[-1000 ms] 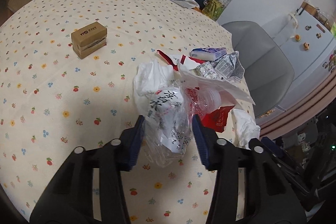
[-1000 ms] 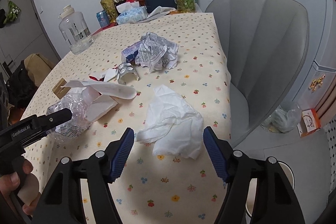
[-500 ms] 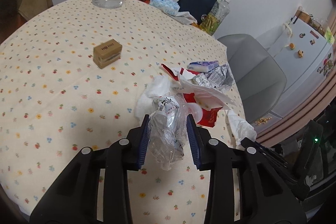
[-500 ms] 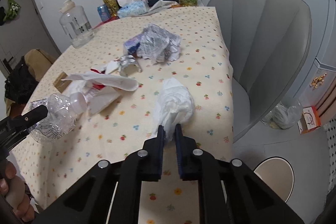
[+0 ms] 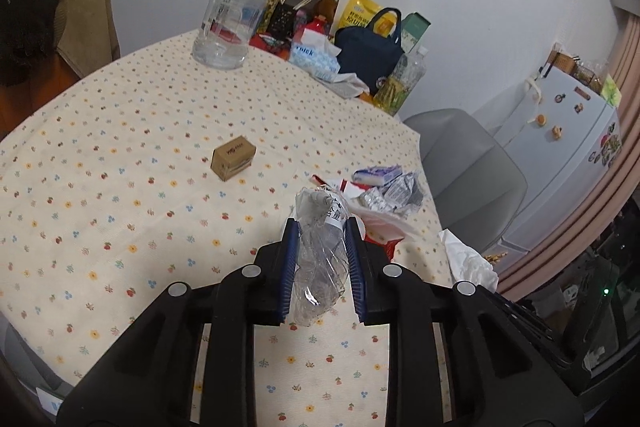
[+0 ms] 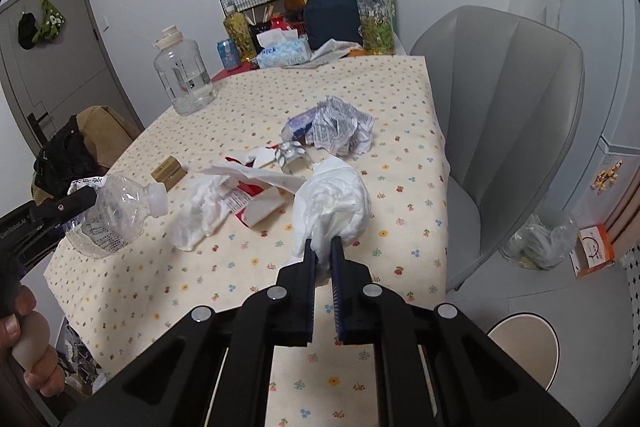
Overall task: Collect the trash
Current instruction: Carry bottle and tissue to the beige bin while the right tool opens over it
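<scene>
Left wrist view: left gripper [image 5: 320, 247] clamps a crushed plastic bottle [image 5: 320, 251]; right gripper [image 6: 323, 259] pinches a white tissue wad [image 6: 332, 207] above the table [image 6: 400, 99]

Open tablecloth [image 5: 120, 187] left of small box [image 5: 233, 157]; wrapper pile [image 6: 256, 183] crowds right edge, chair [image 6: 508, 131] probably close beyond.

home dining corner | floral-clothed table [image 5: 120, 187] | magnet-covered fridge [image 5: 568, 163] | grey chair [image 6: 512, 115]

A floral-clothed table [image 6: 400, 99] bears a water jug [image 6: 183, 77], small box [image 5: 233, 157], and crumpled papers [image 6: 342, 127].
</scene>
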Tool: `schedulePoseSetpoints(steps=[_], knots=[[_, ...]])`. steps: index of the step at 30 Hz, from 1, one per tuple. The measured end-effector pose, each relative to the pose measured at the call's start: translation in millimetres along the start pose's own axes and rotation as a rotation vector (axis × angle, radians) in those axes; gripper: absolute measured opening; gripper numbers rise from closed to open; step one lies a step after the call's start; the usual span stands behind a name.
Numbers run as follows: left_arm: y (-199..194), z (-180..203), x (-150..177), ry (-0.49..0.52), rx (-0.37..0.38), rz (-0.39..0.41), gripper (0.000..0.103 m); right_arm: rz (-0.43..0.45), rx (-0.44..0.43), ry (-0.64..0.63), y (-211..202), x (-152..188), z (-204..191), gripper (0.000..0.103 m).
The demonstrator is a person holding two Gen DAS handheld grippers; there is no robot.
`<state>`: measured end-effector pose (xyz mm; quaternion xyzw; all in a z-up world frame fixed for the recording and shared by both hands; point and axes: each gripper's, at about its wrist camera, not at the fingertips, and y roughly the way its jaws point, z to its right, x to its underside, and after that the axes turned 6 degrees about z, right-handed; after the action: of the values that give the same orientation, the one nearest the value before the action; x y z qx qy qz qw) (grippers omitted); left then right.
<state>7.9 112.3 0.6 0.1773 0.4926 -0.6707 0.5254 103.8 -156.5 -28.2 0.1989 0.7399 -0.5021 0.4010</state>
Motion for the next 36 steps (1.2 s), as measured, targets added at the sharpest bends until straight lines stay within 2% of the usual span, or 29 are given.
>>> schedulePoseSetpoints(steps=[9, 21, 29, 36], knots=[[-1.6, 32.5, -5.6, 0.054, 0.057, 0.013, 0.023, 0.063, 0.026, 0.005, -32.2, -7.5, 9.8, 0.008], [25.3, 105.8, 10.1, 0.169, 0.163, -0.044, 0.024, 0.086, 0.120, 0.087, -59.8, 1.8, 67.8, 0.008], [61.4, 167.1, 35.8, 0.258, 0.232, -0.136, 0.024, 0.083, 0.211, 0.166, -72.4, 17.2, 122.9, 0.008], [101.8, 217.0, 78.3, 0.332, 0.269, -0.244, 0.024, 0.039, 0.275, 0.260, -68.9, 45.0, 178.2, 0.008]])
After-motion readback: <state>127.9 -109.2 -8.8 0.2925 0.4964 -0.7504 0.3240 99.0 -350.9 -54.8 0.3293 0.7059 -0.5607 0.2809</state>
